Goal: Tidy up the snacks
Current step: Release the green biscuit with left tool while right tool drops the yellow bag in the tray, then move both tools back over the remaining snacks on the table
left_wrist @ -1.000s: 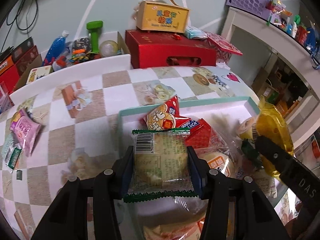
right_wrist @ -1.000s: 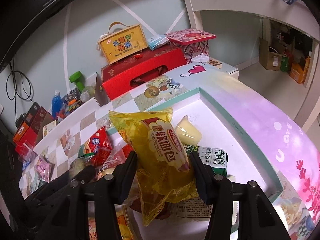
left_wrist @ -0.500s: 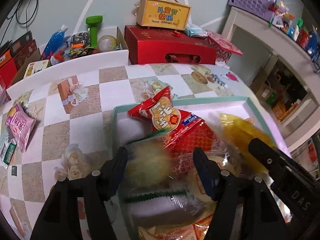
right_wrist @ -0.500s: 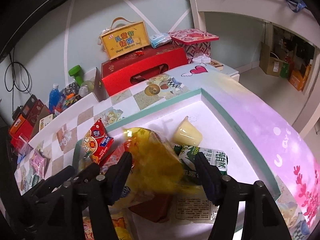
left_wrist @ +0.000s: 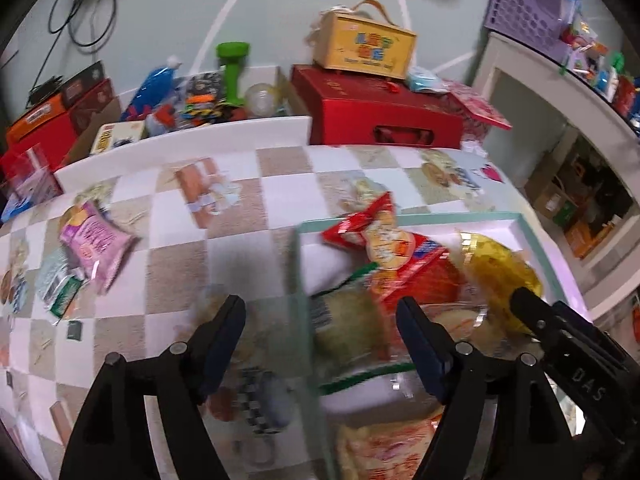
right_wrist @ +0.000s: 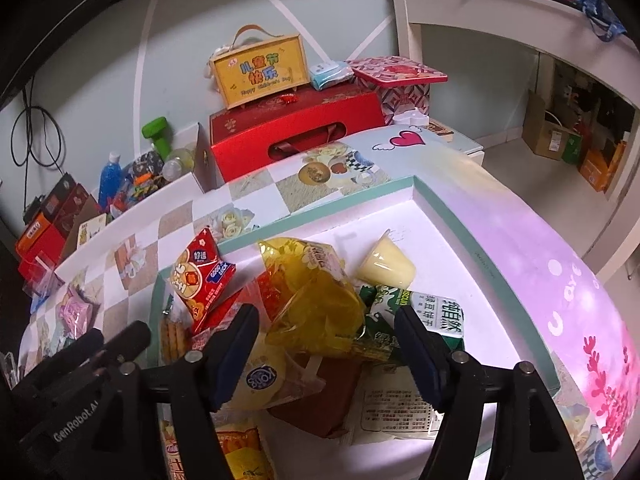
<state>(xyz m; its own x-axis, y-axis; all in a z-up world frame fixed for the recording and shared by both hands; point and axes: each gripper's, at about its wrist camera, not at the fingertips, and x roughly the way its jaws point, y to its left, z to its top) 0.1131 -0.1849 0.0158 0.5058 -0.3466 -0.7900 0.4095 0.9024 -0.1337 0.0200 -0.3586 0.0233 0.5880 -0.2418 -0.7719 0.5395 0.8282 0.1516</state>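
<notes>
Heaping in the lower middle of both views, the snacks fill the near end of the green-edged box [right_wrist: 472,232]: a yellow bag [right_wrist: 316,300] on top, a red packet [right_wrist: 202,276] propped against the left wall, a jelly cup [right_wrist: 386,266] on its side, a green carton [right_wrist: 424,308] beneath; the right tongs [right_wrist: 326,354] hover over the yellow bag with jaws wide apart and nothing held; the left tongs [left_wrist: 320,344] likewise gape empty, straddling the box's left wall [left_wrist: 304,280]. Risks, as I judge them: the red packet could tip out over the wall if nudged; the loose pile may slide; the pink packet [left_wrist: 94,246] and others at the left of the bench [left_wrist: 168,264] could be missed.
</notes>
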